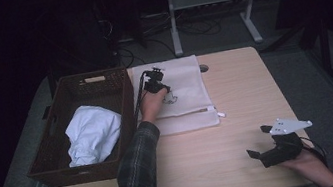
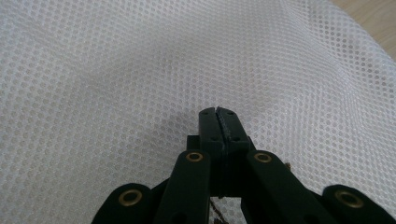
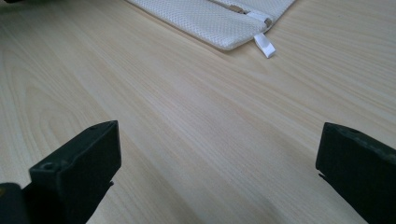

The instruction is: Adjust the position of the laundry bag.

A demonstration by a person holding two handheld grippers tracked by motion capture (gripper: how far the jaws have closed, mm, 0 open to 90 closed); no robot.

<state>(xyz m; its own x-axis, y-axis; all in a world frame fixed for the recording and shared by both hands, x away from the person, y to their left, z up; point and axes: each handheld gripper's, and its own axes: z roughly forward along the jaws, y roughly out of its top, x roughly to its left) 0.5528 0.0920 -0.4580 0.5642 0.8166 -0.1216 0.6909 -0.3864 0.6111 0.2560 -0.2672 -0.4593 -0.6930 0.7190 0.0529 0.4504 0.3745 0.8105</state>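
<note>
Mesh bag (image 2: 140,70) lay under my clenched, empty left gripper (image 2: 218,112), right gripper (image 3: 217,154) released; shut jaws risked snagging its weave.

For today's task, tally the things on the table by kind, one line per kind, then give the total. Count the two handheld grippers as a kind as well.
White mesh laundry bag: 1
Brown woven basket: 1
White cloth bundle in the basket: 1
Handheld grippers: 2, the left gripper and the right gripper
Total: 5
</note>
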